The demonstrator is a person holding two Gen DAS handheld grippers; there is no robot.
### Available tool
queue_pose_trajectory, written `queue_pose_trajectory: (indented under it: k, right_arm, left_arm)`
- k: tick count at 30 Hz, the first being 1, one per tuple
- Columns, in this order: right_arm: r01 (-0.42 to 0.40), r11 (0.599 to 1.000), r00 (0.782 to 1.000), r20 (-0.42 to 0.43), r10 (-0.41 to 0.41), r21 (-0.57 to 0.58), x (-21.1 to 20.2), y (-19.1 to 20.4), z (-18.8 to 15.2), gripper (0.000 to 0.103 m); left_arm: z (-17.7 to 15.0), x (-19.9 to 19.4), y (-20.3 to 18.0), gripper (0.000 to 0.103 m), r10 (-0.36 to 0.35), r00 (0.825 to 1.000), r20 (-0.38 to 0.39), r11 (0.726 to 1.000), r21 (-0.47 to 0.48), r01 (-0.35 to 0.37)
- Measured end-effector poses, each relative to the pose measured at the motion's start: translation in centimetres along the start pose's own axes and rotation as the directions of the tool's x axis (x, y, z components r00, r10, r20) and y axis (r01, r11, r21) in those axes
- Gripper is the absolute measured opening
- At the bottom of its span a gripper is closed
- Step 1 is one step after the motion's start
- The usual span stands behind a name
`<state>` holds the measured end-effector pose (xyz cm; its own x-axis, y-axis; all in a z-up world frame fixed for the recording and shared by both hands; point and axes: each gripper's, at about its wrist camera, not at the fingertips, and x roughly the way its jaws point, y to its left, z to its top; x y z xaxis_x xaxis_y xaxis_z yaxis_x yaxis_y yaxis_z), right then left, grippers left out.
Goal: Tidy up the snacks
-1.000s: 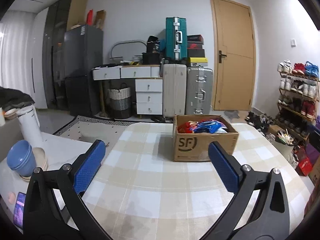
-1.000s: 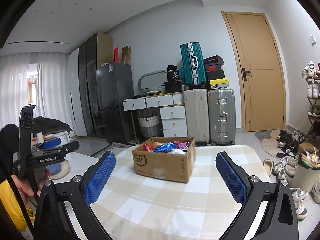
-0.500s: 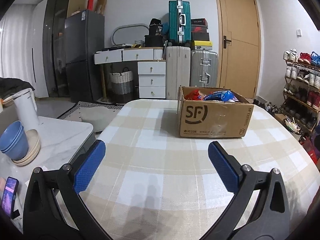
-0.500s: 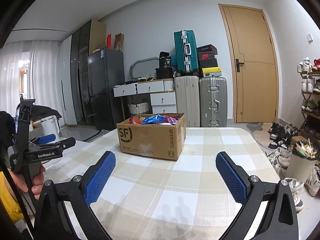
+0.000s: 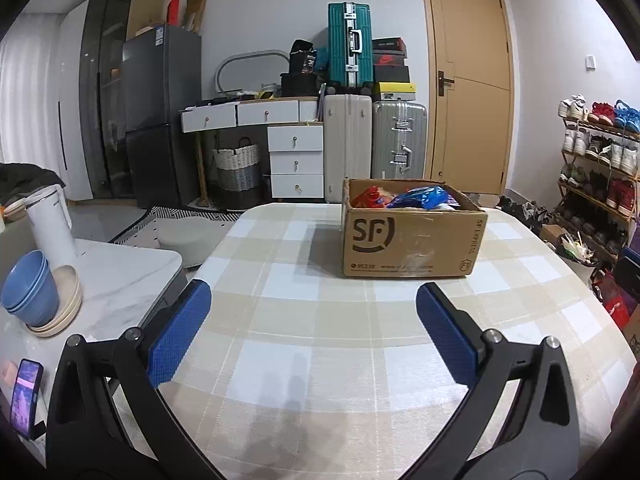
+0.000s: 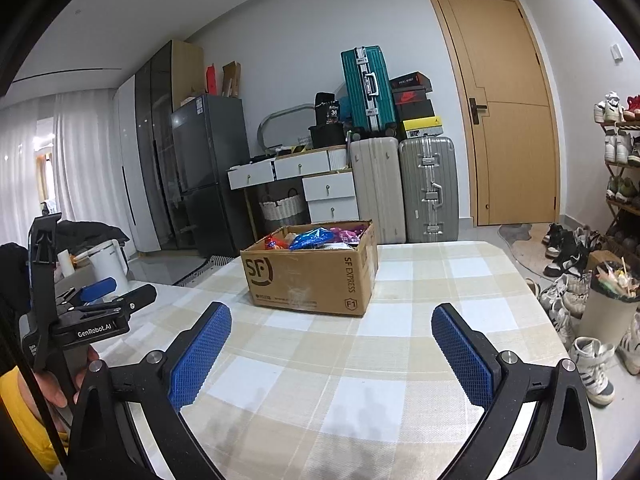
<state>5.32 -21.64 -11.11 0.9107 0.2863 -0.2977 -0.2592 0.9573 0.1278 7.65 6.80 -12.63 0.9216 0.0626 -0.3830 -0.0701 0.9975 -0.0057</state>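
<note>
Cardboard box of half-hidden snack packets beyond both gaping claws

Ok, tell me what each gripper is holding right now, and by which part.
Nothing is held. The left gripper and right gripper are both open and empty above the checked tablecloth, short of the cardboard box of snacks.

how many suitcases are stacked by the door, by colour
teal suitcase: 1
white suitcase: 1
silver suitcase: 1
total: 3
</note>
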Motion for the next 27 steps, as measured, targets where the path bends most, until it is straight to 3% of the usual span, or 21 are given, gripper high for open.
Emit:
queue_pose_trajectory:
  k: [13,27]
  right_arm:
    - [-0.016,1.0,1.0,-0.003,0.016,-0.007,-0.6,0.8,0.3,0.102]
    - [-0.017,1.0,1.0,-0.005,0.017,-0.004,-0.6,1.0,0.3,0.102]
  left_arm:
    - [-0.1,-2.9,-0.4,0.103,-0.004,1.0,0.001,1.0,0.006,0.004]
    - [-0.7,-3.5,-0.4,0.103,-0.008,1.0,-0.016,1.0,0.001,0.008]
